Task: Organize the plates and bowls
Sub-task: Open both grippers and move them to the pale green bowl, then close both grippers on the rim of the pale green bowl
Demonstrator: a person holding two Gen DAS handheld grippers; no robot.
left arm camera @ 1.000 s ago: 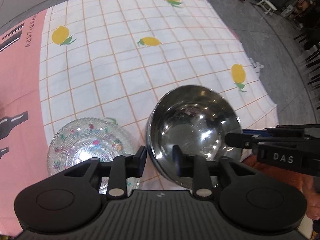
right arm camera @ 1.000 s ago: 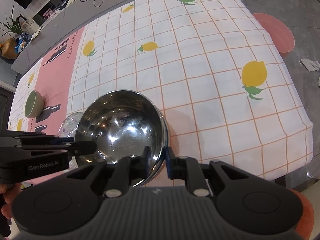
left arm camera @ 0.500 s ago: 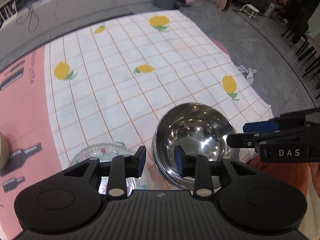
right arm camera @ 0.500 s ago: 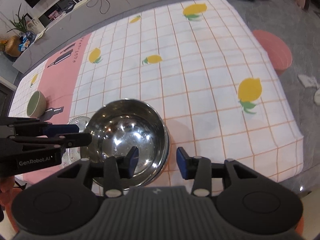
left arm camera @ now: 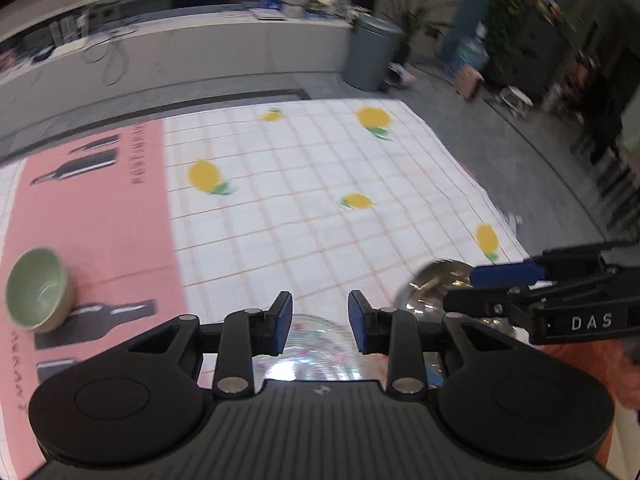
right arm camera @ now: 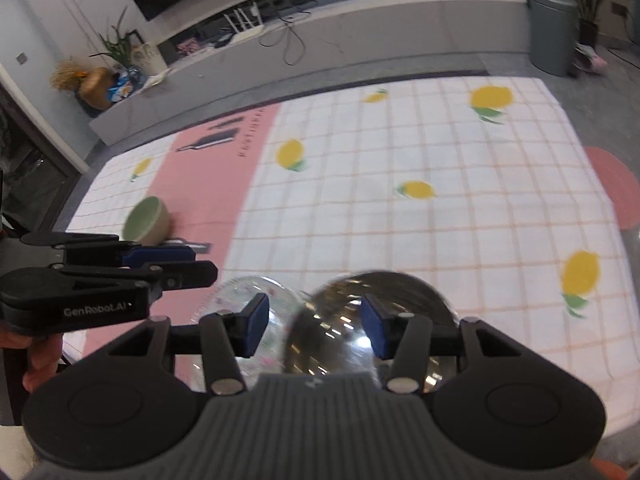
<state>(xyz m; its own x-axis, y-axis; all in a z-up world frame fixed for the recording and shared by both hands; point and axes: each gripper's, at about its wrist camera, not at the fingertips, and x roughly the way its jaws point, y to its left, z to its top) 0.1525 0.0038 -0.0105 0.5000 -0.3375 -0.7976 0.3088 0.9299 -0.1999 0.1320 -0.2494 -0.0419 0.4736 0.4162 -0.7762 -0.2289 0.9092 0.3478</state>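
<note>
A steel bowl sits on the lemon-print tablecloth near the front edge; it also shows in the left wrist view. A patterned glass plate lies just left of it and shows in the left wrist view. A green bowl stands on the pink strip at the left, also in the right wrist view. My left gripper is open and empty above the glass plate. My right gripper is open and empty, raised over the steel bowl's near rim.
The tablecloth covers the table, with its right edge near a pink stool. A grey counter and a grey bin stand beyond the table.
Both grippers let go of the steel bowl, opened wider, and pulled back and up. The view now takes in more of the table and the room.
</note>
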